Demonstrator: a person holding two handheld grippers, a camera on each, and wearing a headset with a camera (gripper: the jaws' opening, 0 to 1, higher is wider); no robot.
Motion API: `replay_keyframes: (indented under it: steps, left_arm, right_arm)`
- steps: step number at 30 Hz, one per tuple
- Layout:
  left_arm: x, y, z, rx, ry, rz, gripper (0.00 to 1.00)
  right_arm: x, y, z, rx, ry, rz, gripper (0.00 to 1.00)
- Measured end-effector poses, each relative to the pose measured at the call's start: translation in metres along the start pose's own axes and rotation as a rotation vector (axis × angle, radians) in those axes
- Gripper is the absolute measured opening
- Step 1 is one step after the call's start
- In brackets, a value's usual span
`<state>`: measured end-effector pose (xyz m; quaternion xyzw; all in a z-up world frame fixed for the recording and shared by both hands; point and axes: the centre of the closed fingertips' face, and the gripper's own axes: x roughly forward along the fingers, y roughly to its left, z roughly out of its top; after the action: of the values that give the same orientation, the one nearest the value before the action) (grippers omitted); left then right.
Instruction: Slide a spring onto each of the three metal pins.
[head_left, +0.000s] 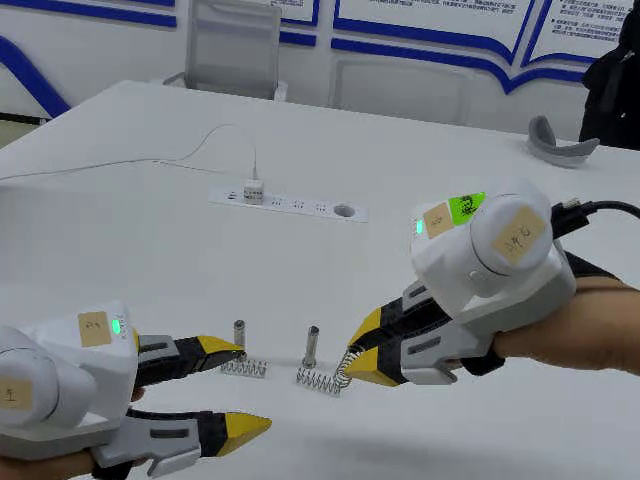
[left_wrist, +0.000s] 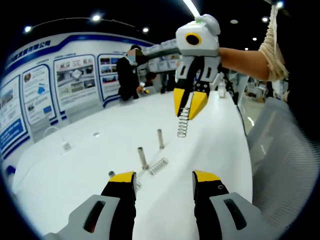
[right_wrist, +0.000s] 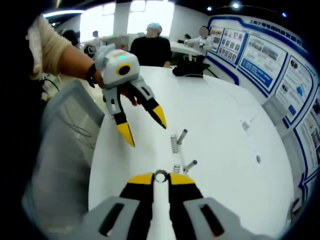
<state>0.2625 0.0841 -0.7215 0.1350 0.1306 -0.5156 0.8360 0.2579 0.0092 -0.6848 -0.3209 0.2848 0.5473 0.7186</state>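
Two upright metal pins (head_left: 239, 334) (head_left: 311, 346) stand on the white table (head_left: 120, 230). A loose spring (head_left: 243, 368) lies beside the first pin, and another spring (head_left: 318, 380) lies by the second. My right gripper (head_left: 350, 357) is shut on a third spring (head_left: 345, 366), which hangs from its tips just right of the second pin. The left gripper view shows that held spring (left_wrist: 183, 122) dangling above the pins (left_wrist: 160, 138) (left_wrist: 142, 157). My left gripper (head_left: 252, 388) stands open and empty at the front left, its upper jaw near the first pin.
A white power strip (head_left: 290, 203) with a plugged-in charger (head_left: 254, 190) and cable lies mid-table. A grey curved object (head_left: 560, 145) rests at the far right edge. A chair (head_left: 232, 45) stands behind the table. People stand in the background (left_wrist: 131, 70).
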Motion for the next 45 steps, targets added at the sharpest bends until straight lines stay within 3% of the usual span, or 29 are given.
replay_keyframes:
  steps: [14,25,32,45]
  left_arm:
    - [-0.014,0.013,-0.016,-0.015,0.029,0.074,0.55]
    - [-0.02,0.016,-0.022,-0.024,0.048,0.095,0.58]
    - [-0.02,0.016,-0.021,-0.031,0.045,0.099,0.59]
    - [-0.02,0.014,-0.024,-0.038,0.048,0.1,0.59]
  right_arm:
    - [-0.019,-0.026,-0.018,0.041,0.024,-0.061,0.12]
    - [-0.031,-0.054,-0.03,0.07,0.044,-0.115,0.12]
    - [-0.027,-0.07,-0.041,0.094,0.066,-0.144,0.12]
    - [-0.01,-0.083,-0.053,0.145,0.082,-0.143,0.12]
